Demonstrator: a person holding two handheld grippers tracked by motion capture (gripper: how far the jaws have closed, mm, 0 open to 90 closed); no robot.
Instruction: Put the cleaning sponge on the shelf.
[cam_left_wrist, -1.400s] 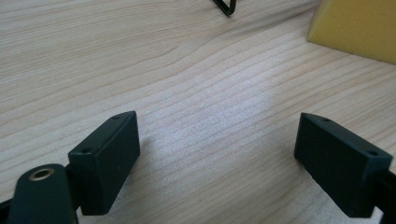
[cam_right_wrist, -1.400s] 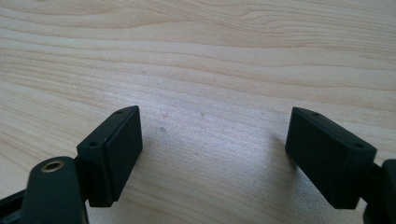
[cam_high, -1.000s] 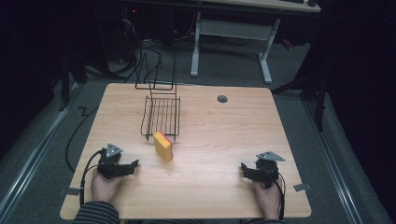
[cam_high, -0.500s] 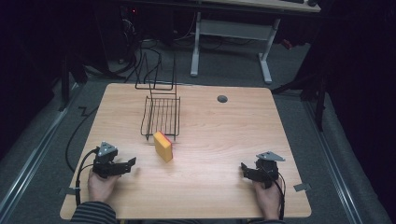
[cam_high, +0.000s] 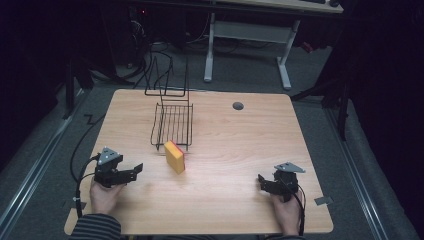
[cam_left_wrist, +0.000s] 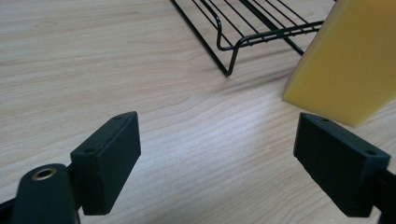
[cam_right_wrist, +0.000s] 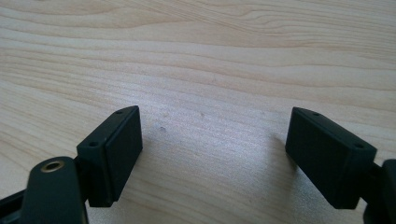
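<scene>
- Fingers (cam_left_wrist: 107, 163) of left gripper (cam_high: 131, 171) spread wide, nothing between them, only bare table (cam_high: 240, 150) under the gap.
- Fingers (cam_right_wrist: 112, 154) of right gripper (cam_high: 261, 181) spread wide too, holding nothing, low over the wood.
- Yellow sponge (cam_high: 175, 156) with a red side, standing on its edge near the middle of the table, just at the front end of the black wire rack (cam_high: 173, 124), maybe touching it, hard to tell.
- Seen up close in the left gripper view: sponge (cam_left_wrist: 345, 65) off to the right, past the jaw, not between the jaws; corner of the rack (cam_left_wrist: 243, 32) behind it.
- Looks like the very start of the job: sponge not picked up yet, not grabbed, not touched.
- Left to do, at a guess: reach over to the sponge, pinch it, lift it, put it where it belongs, maybe on the rack.
- Left gripper pointing toward the sponge, so likely the one to go for it.
- Different from a second ago: left hand (cam_high: 103, 196) and its gripper a little higher and a bit farther to the left in the high view.
- Same as a second ago: right hand (cam_high: 285, 210), sponge and rack in their spots.
</scene>
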